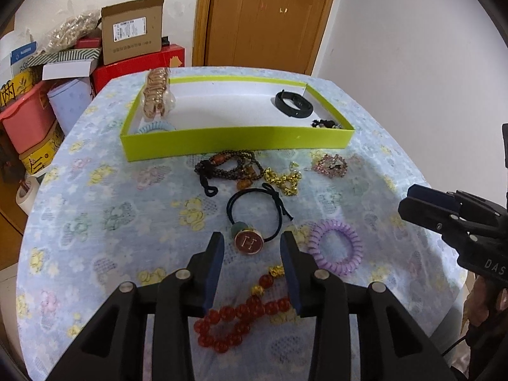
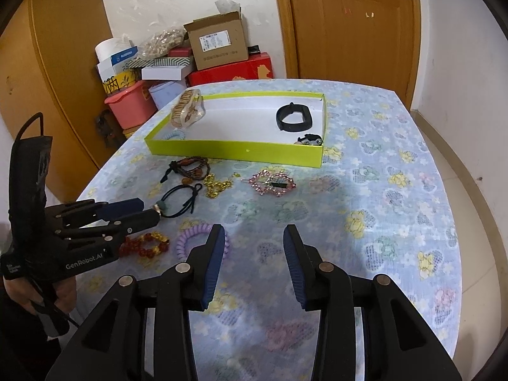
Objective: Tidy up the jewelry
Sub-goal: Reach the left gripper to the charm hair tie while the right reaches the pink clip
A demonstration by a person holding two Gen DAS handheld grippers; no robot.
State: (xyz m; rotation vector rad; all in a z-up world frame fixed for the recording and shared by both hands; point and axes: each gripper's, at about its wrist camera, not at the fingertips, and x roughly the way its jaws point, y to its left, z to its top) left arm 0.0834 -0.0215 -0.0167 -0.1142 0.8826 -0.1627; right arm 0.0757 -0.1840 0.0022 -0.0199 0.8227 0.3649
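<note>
Grippers both gape empty: left gripper straddling the hair tie's charm, right gripper over bare tablecloth.

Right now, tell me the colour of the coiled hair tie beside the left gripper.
Light purple coiled hair tie, clearest in the left wrist view.

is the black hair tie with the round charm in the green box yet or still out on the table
Out. The black hair tie lies on the tablecloth in front of the green box, between the open left gripper fingers.

Left gripper reads "GenRobot.AI"; charm "H"
</note>
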